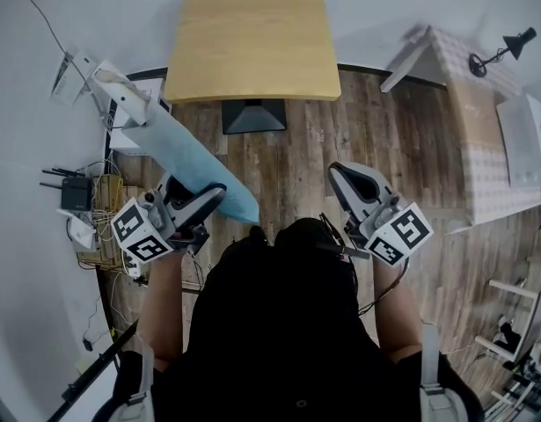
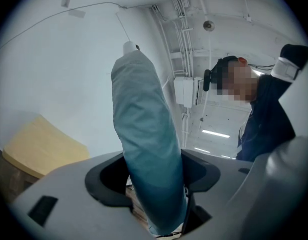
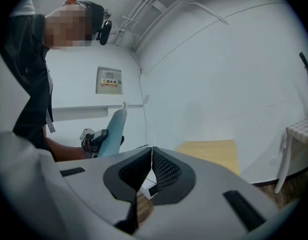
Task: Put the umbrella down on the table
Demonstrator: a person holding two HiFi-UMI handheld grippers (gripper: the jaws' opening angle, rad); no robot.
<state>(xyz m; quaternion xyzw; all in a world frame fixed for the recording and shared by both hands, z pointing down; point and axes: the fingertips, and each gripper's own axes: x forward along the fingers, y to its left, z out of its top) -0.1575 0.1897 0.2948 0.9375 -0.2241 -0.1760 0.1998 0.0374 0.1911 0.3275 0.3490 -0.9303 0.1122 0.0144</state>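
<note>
A folded light-blue umbrella (image 1: 184, 161) in its sleeve is held up in the air, its white tip (image 1: 112, 82) pointing up and to the left. My left gripper (image 1: 195, 207) is shut on its lower part; in the left gripper view the umbrella (image 2: 143, 149) rises between the jaws. The wooden table (image 1: 249, 42) stands ahead, its top bare. My right gripper (image 1: 347, 183) is shut on nothing, off to the right of the umbrella. In the right gripper view the jaws (image 3: 151, 170) meet, with the umbrella (image 3: 113, 129) and table (image 3: 209, 154) beyond.
The table's dark base (image 1: 252, 114) rests on the wood floor. A router (image 1: 75, 193) and tangled cables lie by the left wall. A white stool or side table (image 1: 411, 55) and a patterned bench (image 1: 486, 148) stand at the right. A person's body fills the lower head view.
</note>
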